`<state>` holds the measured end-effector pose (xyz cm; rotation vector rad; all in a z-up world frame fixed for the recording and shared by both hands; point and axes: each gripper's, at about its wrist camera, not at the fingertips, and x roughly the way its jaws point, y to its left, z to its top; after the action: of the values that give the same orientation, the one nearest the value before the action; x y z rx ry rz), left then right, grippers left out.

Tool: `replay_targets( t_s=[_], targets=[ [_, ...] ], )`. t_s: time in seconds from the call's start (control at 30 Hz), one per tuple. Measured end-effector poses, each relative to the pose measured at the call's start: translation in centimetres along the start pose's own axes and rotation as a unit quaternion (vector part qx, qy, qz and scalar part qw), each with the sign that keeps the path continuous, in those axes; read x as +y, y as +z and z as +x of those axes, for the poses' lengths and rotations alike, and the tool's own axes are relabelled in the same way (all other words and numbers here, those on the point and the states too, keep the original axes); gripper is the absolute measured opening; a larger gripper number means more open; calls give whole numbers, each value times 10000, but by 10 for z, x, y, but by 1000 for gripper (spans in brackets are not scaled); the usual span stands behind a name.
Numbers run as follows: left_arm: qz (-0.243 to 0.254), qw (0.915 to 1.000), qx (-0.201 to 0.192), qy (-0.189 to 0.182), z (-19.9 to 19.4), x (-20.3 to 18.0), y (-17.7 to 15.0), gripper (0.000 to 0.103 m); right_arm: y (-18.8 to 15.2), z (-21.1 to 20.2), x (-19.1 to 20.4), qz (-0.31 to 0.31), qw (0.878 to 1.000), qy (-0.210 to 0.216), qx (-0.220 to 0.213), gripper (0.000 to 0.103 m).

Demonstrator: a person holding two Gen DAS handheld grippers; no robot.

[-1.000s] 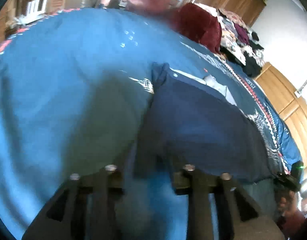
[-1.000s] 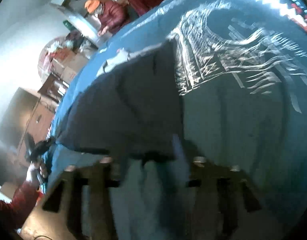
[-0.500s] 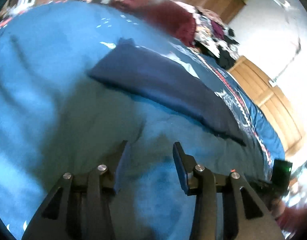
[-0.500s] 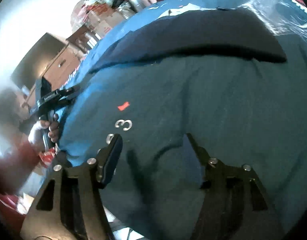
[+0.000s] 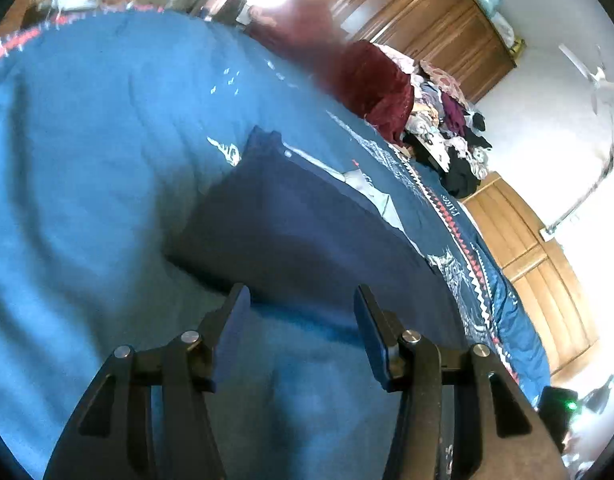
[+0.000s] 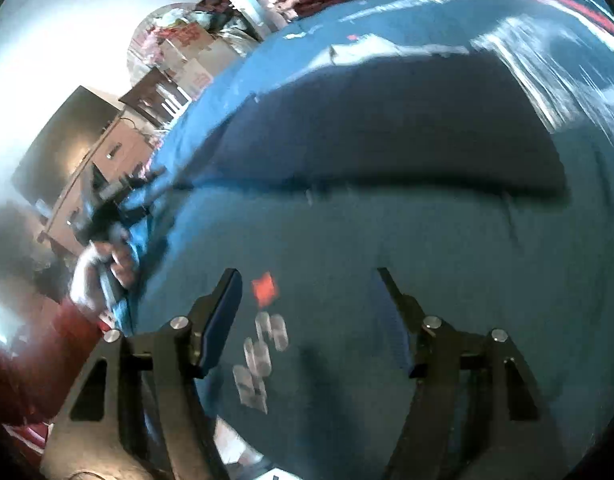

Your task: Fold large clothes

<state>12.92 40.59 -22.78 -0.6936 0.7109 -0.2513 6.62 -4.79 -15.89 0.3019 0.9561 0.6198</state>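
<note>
The navy garment (image 5: pixel 307 236) lies folded on the bed (image 5: pixel 87 160); both the left gripper (image 5: pixel 303 312) and right gripper (image 6: pixel 307 296) hover with jaws wide and empty, so this piece looks about done.

A: Room ahead of left gripper (image 5: pixel 301 304)?
B: Jaws apart, nothing btwn them. Bare blue bedspread (image 5: pixel 79 184) to the left and below — wide open. Folded navy garment (image 5: pixel 291 232) lies just ahead, low and flat.
A: Far side?
B: Blocked. Maroon blanket heap (image 5: pixel 377 88) and clothes pile (image 5: pixel 451 132) at the bed's far edge, wooden wardrobe (image 5: pixel 423 24) behind.
A: Right gripper (image 6: pixel 307 276)?
B: Jaws apart, clear bedspread under and ahead up to the garment (image 6: pixel 387 132). Left of it — person's hand (image 6: pixel 103 268) on the other tool at the bed edge; furniture, boxes (image 6: pixel 187 56) beyond.
</note>
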Motion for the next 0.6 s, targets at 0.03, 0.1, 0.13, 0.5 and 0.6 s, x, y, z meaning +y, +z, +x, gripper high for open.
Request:
replay_targets(
  t_s=[0.03,0.1,0.13,0.5,0.6],
  targets=[
    [-109,9999,42,21,10,5,2,54,25,12,6,-92,9999,74,-41,62],
    [-145,9999,46,46,19,12,0,54,63,34,22,-300,9994,151,-108,59],
    [-117,9999,22,30,20,14,-1,53,80,48,30,-383,9989,229,-109,58],
    [-233,9966,-567,-551,-2,43,-20,53,222,305,142,-883,9886,672,1022,40],
    [-183,9967,-576,-546,-1,43,-20,54,226,355,158,-1119,9843,438,1292,38]
  ],
)
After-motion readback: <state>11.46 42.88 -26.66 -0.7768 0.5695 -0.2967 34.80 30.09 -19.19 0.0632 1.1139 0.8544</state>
